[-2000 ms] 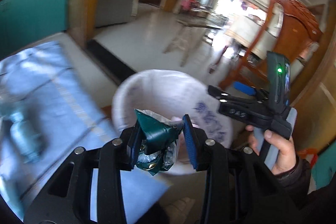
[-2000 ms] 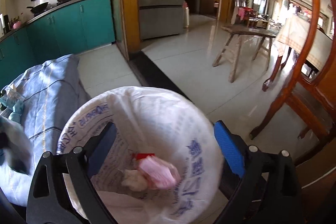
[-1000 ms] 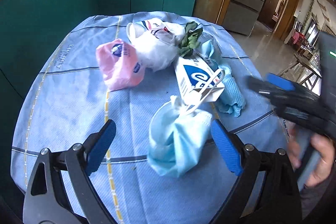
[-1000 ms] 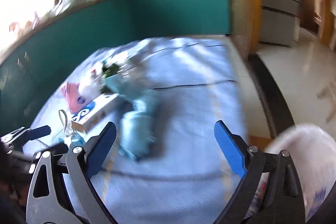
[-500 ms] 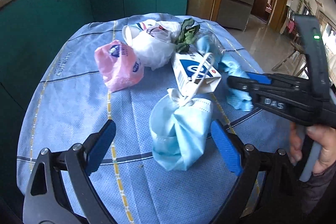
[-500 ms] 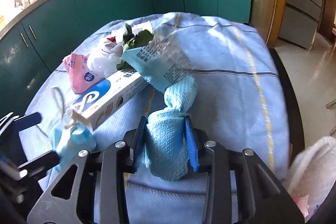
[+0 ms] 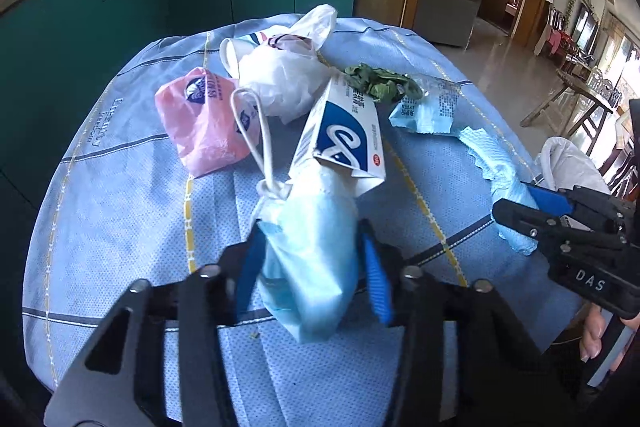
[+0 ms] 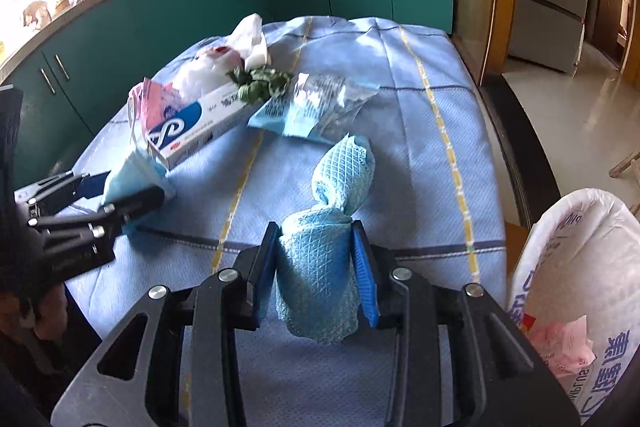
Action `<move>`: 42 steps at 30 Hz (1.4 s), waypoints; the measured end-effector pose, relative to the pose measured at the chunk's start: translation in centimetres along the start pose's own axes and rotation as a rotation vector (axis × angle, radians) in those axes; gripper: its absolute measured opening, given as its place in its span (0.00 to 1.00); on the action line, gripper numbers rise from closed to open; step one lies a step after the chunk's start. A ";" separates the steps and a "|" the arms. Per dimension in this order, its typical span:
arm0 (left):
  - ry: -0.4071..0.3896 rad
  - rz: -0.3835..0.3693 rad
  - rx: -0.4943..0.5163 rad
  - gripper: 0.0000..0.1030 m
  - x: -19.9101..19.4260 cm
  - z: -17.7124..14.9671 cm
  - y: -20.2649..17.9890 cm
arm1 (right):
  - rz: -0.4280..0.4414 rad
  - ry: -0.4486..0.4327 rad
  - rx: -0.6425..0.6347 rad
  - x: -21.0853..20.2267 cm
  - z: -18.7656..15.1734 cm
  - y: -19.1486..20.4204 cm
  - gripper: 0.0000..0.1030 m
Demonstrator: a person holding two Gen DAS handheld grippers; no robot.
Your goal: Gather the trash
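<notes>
Nearest, my left gripper (image 7: 310, 259) is closing on the mask (image 7: 308, 247); its blue pads already flank the crumpled body, and the cloth bulges between them. I judge the grip sound only if the pads bite the bulk, not the loose hem hanging below.

My right gripper (image 8: 316, 267) has the cloth (image 8: 320, 267) pinched at its middle, though its jaws are easing apart a little; the twisted upper end stands free above the pads. I hold the squeeze firm here, since the weave looks soft and could slide.

Just beyond the mask, the box (image 7: 340, 135) rests its near end on the mask's top, and the ear loop (image 7: 252, 123) arches up beside it. I lift the mask straight and slowly, so the box tips off rather than rides along.

Farther back lie the pink bag (image 7: 200, 119), the white bag (image 7: 280, 75), some leaves (image 7: 380, 83) and a wrapper (image 7: 428, 107), all on the table (image 7: 120, 207).

The bin bag (image 8: 580, 267) stands open off the table's right edge, so both loads travel that way.
</notes>
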State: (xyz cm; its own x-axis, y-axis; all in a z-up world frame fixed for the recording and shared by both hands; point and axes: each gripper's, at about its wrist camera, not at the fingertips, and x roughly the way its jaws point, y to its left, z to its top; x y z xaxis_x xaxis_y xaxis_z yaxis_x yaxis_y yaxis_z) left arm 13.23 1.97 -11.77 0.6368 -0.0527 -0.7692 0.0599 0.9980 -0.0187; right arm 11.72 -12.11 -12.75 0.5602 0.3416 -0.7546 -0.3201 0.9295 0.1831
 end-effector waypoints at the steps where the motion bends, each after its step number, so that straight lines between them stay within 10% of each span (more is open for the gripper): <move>1: 0.000 -0.005 -0.008 0.30 -0.3 -0.1 0.3 | 0.002 0.000 0.000 0.0 -0.1 0.1 0.41; 8: -0.041 0.013 -0.002 0.21 -3.1 -0.7 1.3 | -0.026 -0.014 -0.041 0.2 0.0 1.5 0.69; 16: -0.072 0.049 0.000 0.21 -5.9 -2.0 2.7 | -0.061 -0.005 -0.047 1.6 0.4 2.0 0.72; 24: -0.029 0.070 -0.064 0.21 -5.3 -3.1 4.7 | -0.040 -0.007 -0.059 1.6 0.4 2.7 0.35; 35: -0.009 0.084 -0.086 0.23 -4.6 -3.4 5.4 | 0.017 -0.019 -0.114 0.1 0.3 4.7 0.33; 42: -0.019 0.106 -0.094 0.48 -4.5 -3.4 5.6 | 0.024 -0.006 -0.118 0.1 0.0 5.2 0.33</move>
State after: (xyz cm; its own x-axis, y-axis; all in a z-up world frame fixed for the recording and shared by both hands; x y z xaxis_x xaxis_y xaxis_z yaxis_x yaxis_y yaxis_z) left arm 8.05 7.92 -10.57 0.6502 0.0536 -0.7579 -0.0804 0.9968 0.0015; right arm 10.16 -7.27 -11.89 0.5560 0.3643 -0.7471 -0.4208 0.8985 0.1250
